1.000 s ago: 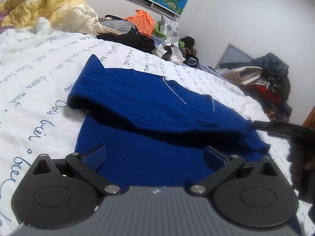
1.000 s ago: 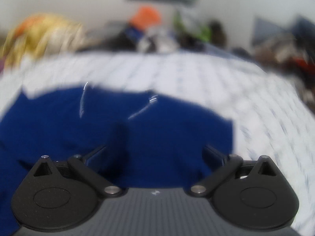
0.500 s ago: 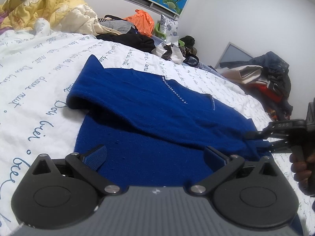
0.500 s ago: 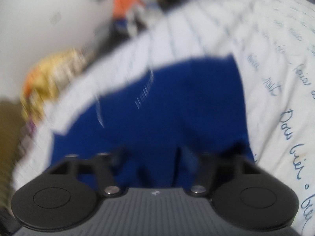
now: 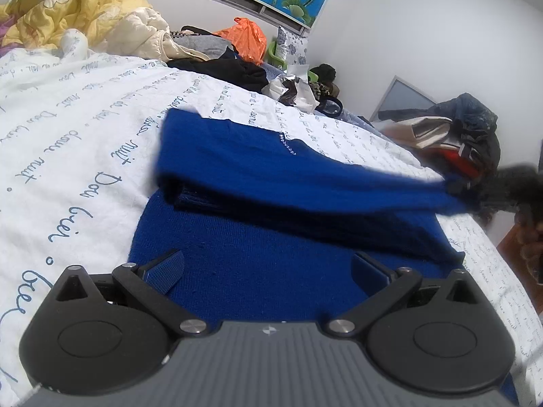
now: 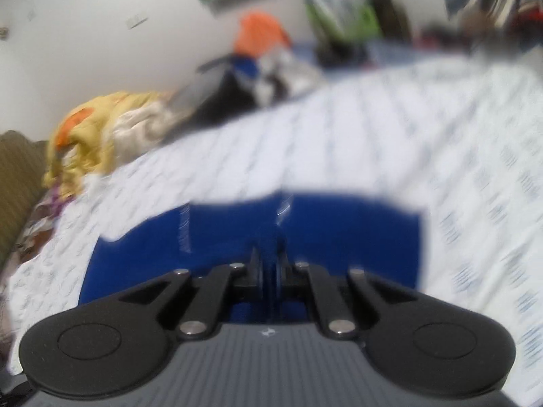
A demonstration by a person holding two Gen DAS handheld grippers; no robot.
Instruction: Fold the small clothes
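A dark blue knit garment point(image 5: 271, 230) lies folded on the white bedsheet point(image 5: 68, 156). My left gripper point(image 5: 266, 269) is open and empty, low over the garment's near part. My right gripper point(image 6: 269, 264) is shut on a pinch of the blue garment point(image 6: 339, 237). In the left wrist view the right gripper point(image 5: 458, 188) shows at the far right, blurred, holding the upper layer's right corner lifted off the bed. The upper layer stretches leftward from it and sags over the lower layer.
A yellow quilt point(image 5: 68, 10) is heaped at the bed's far left. Black clothes point(image 5: 234, 71), an orange bag point(image 5: 246, 37) and clutter line the far edge. A clothes pile point(image 5: 465, 142) sits at the right. The right wrist view is motion-blurred.
My right gripper closed on the garment's right corner and lifted it, pulling the upper layer up and to the right. The left gripper has stayed in place, open.
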